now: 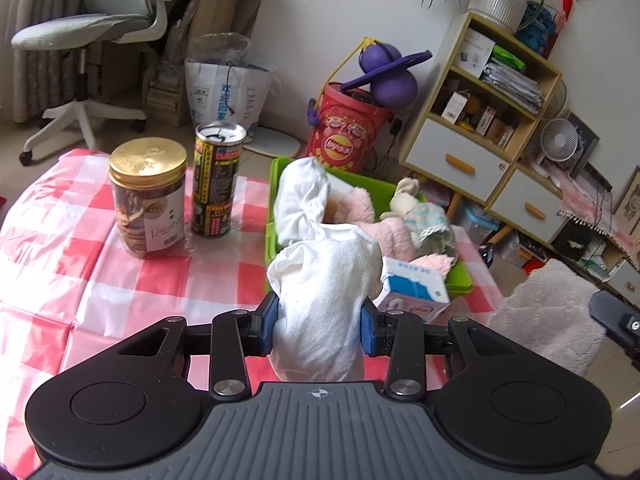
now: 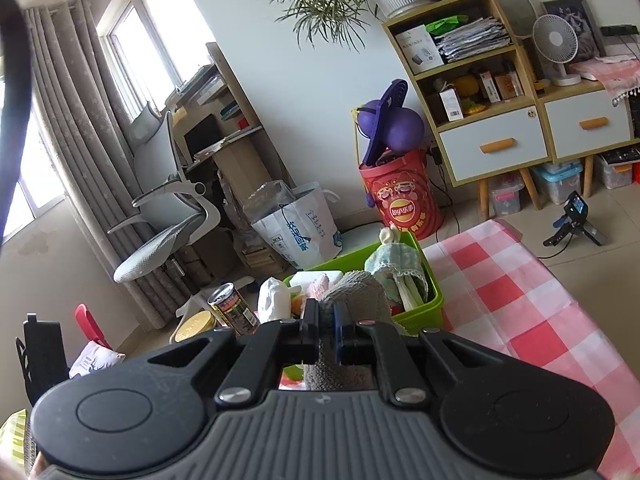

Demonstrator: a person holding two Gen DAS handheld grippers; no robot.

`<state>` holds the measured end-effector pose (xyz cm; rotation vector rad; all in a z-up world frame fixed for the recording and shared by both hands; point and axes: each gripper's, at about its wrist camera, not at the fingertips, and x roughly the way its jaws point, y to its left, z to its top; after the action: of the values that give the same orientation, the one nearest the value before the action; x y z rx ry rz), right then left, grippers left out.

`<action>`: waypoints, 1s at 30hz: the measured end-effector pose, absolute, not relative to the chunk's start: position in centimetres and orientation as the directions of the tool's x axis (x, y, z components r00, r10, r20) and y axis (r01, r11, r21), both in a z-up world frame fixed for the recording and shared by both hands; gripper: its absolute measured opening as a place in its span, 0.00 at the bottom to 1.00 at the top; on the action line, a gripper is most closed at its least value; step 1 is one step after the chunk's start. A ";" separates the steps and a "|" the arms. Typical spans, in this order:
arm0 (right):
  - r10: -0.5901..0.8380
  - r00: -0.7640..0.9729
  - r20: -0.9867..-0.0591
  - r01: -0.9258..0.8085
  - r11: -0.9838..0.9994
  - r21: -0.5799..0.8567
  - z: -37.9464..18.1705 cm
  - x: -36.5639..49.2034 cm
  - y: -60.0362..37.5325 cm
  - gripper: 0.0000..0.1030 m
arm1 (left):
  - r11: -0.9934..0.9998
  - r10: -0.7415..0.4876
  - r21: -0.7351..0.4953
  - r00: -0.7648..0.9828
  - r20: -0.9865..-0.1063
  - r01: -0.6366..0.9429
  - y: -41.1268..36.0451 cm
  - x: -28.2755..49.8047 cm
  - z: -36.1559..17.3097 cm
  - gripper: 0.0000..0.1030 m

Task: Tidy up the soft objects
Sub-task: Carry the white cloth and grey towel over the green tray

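Left gripper (image 1: 320, 322): clamped on a bunched white cloth (image 1: 326, 280), blue pads pressed against both sides, cloth rising above the fingers over the near edge of the green bin (image 1: 272, 216).

Right gripper (image 2: 326, 330): closed tight on a grey towel (image 2: 356, 300), fabric bulging above and hanging below the fingers, held near the same bin (image 2: 434, 300).

Bin contents: 1 second white cloth (image 1: 302, 196) draped at the left wall, pink fluffy fabric (image 1: 356, 206), 1 small doll in a pale blue dress (image 1: 426, 218). Blue and white carton (image 1: 412, 288) tilted at the near right corner; in or beside the bin, cannot tell.

On red-checked tablecloth (image 1: 60, 216), left of bin: 1 gold-lidded jar (image 1: 148, 196), 1 tall can (image 1: 218, 180), just beside each other, both upright.
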<state>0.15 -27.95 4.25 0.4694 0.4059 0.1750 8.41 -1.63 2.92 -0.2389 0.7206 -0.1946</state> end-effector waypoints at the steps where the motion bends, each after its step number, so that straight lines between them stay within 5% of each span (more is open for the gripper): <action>1: 0.255 0.907 -0.335 -0.075 0.881 0.467 4.3 0.1 -27.9 0.00 | 0.954 -0.261 -0.283 0.738 -0.622 0.100 -1.8 8.4 3.1 0.39; 30: 0.292 0.954 -0.063 -0.217 0.824 0.523 9.1 6.4 -28.6 0.00 | 0.911 -0.328 -0.391 0.805 -0.494 0.131 -4.1 12.2 6.4 0.40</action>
<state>6.40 -28.65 9.10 0.5384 0.1433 0.2717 12.23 -4.12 6.44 -0.3510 0.5868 -0.2508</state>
